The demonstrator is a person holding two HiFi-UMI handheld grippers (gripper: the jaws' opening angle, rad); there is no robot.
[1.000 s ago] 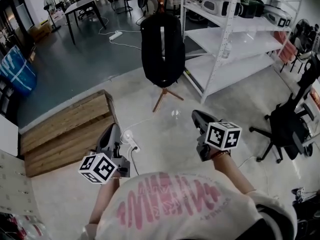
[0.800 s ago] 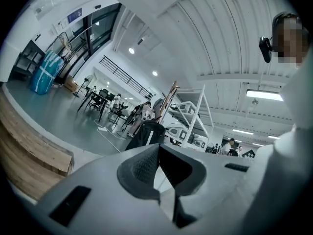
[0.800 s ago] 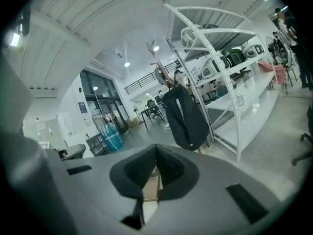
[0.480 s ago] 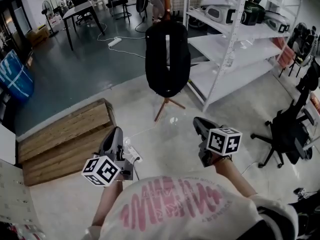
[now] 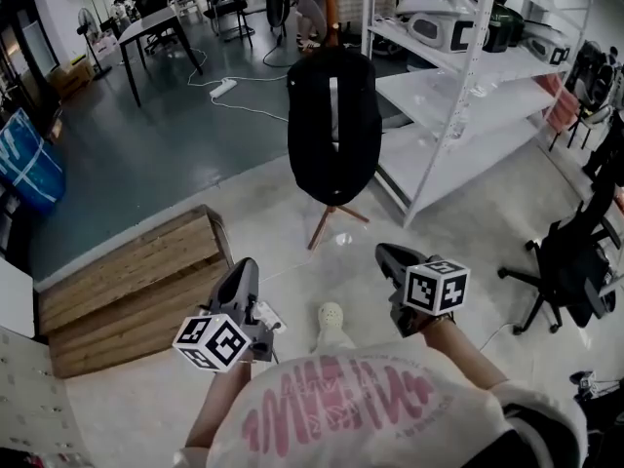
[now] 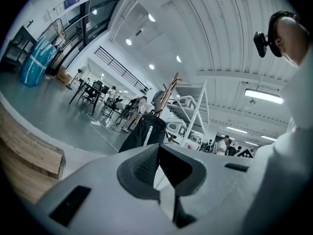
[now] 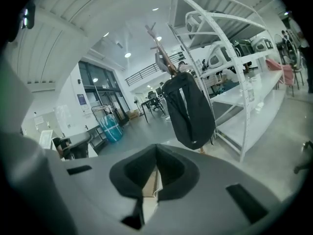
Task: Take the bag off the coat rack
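Hanging on coat rack [image 5: 321,228]: black bag [image 5: 356,135]; pink shirt print [image 5: 331,403] unreadable.

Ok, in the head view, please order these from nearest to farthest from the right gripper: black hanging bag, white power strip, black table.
1. Black hanging bag, just ahead of the right gripper.
2. White power strip, on the dark floor beyond, left.
3. Black table, far back left.

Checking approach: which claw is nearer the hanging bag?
The right claw, below and right of the black bag in the head view; the left claw sits farther off, by the wooden platform.
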